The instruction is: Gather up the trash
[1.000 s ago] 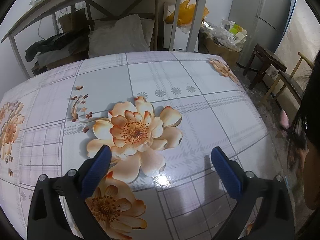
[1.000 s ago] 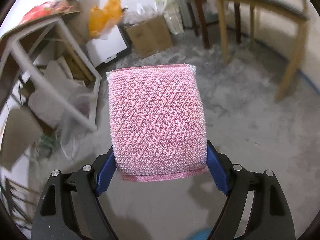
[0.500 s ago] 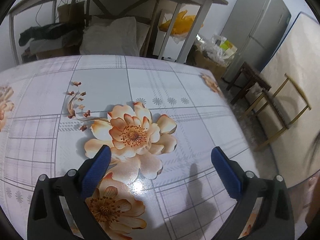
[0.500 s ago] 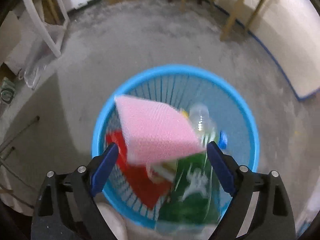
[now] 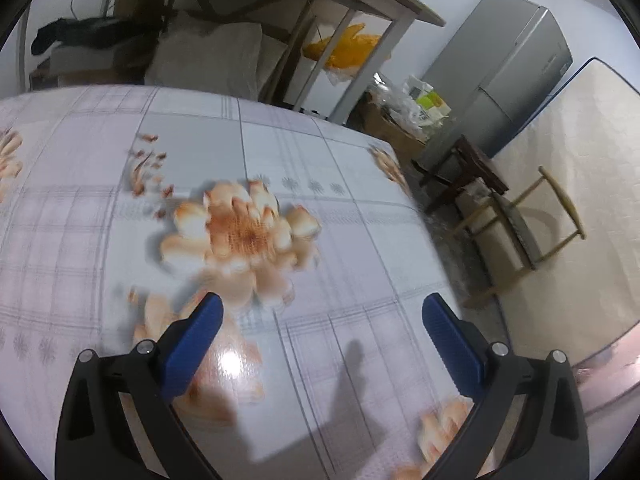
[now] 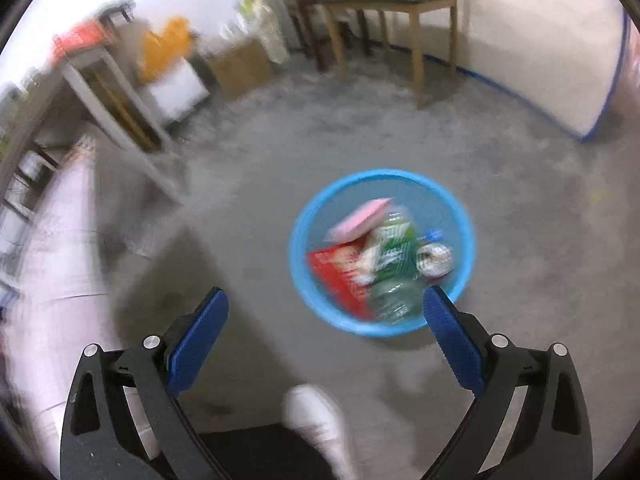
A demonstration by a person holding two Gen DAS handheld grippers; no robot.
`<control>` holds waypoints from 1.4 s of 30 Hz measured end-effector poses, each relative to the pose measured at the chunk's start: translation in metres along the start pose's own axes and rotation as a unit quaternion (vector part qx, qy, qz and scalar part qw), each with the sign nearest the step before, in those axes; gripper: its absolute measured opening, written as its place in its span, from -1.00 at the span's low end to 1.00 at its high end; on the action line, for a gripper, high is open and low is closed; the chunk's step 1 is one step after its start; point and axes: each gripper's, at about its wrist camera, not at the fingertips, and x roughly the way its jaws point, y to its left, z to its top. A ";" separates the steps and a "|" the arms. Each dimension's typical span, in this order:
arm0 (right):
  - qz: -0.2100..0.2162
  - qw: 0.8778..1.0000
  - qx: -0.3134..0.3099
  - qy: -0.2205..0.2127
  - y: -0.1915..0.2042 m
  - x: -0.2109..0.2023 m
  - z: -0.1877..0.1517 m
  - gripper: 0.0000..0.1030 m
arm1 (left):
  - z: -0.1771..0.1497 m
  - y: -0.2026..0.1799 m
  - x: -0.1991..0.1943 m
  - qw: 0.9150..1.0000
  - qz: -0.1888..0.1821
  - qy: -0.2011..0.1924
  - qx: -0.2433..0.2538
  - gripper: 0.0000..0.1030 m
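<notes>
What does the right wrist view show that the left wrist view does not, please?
Only the right wrist view shows the blue basket on the concrete floor, with the pink sponge, a red packet and a green bottle inside, and the right gripper, open and empty, its jaws having just been opening. Only the left wrist view shows the flowered tablecloth, the grey fridge and the left gripper, open over the table. Both show the yellow bag and a wooden chair.

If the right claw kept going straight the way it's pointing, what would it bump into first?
Probably the bare grey floor, just left of the blue basket. The open right claw holds nothing; depth is unclear.
</notes>
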 end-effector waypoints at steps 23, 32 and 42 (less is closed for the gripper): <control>0.325 0.918 0.145 0.174 0.078 0.005 -0.076 0.54 | -0.186 0.096 -0.236 0.989 0.129 -0.049 0.049 0.88; 0.402 0.828 0.320 0.225 0.042 0.030 -0.127 0.56 | -0.202 0.105 -0.226 0.991 0.124 -0.005 0.058 0.84; 0.414 0.849 0.290 0.153 0.054 0.007 -0.091 -0.82 | -0.199 0.094 -0.215 0.987 0.136 -0.003 0.079 0.84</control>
